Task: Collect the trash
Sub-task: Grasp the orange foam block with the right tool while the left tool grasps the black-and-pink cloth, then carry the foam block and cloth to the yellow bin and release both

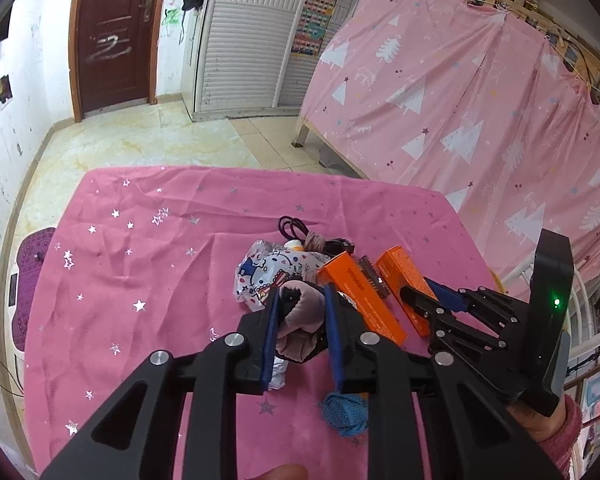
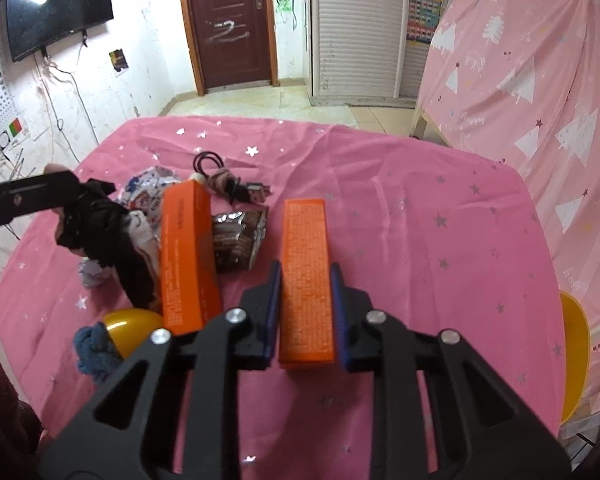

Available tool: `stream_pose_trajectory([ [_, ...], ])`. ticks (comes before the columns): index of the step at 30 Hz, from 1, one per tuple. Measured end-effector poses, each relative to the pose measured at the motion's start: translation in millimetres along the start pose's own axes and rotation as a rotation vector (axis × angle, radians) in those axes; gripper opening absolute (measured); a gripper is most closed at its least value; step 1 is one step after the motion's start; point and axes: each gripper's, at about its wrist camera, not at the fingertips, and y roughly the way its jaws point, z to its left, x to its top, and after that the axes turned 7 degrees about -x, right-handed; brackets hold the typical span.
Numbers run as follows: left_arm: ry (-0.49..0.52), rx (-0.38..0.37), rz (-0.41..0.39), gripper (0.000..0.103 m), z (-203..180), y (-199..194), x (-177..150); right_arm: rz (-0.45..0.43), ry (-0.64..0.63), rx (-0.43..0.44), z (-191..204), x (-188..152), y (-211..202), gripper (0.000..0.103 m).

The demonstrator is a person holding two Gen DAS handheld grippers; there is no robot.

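My left gripper (image 1: 300,300) is shut on a pink and black cloth piece (image 1: 300,320) and holds it over a printed plastic wrapper (image 1: 266,276); the same cloth hangs dark from it in the right wrist view (image 2: 100,232). My right gripper (image 2: 306,276) is shut on an orange box (image 2: 306,280) lying on the pink tablecloth (image 2: 420,240). A second orange box (image 2: 188,256) lies to its left, and a brown foil packet (image 2: 238,240) sits between them. In the left wrist view both boxes (image 1: 360,300) lie right of my fingers.
A black cable with a hair tie (image 2: 228,180) lies behind the boxes. A blue cloth ball (image 2: 96,354) and a gold round object (image 2: 134,330) sit near the front left. A yellow chair (image 2: 576,344) stands right of the table. A pink curtain (image 1: 480,100) hangs at the right.
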Motion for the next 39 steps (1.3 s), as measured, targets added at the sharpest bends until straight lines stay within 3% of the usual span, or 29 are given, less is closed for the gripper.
stream_pose_trajectory([
  [9, 0.063, 0.038, -0.091, 0.015, -30.2, -32.5, 15.1, -0.065, 0.044, -0.01, -21.3, -3.4, -20.4, 0.022],
  [16, 0.123, 0.039, -0.117, 0.015, -66.6, -38.7, 27.8, -0.105, 0.105, -0.031, -53.8, -8.5, -33.8, 0.022],
  [27, 0.237, -0.004, -0.099, 0.015, -147.0, -15.9, 36.6, -0.157, 0.22, -0.097, -124.8, -23.4, -52.5, 0.022],
  [39, 0.338, -0.08, -0.048, 0.015, -247.6, 26.3, 37.5, -0.208, 0.445, -0.144, -228.0, -57.6, -64.7, 0.022],
])
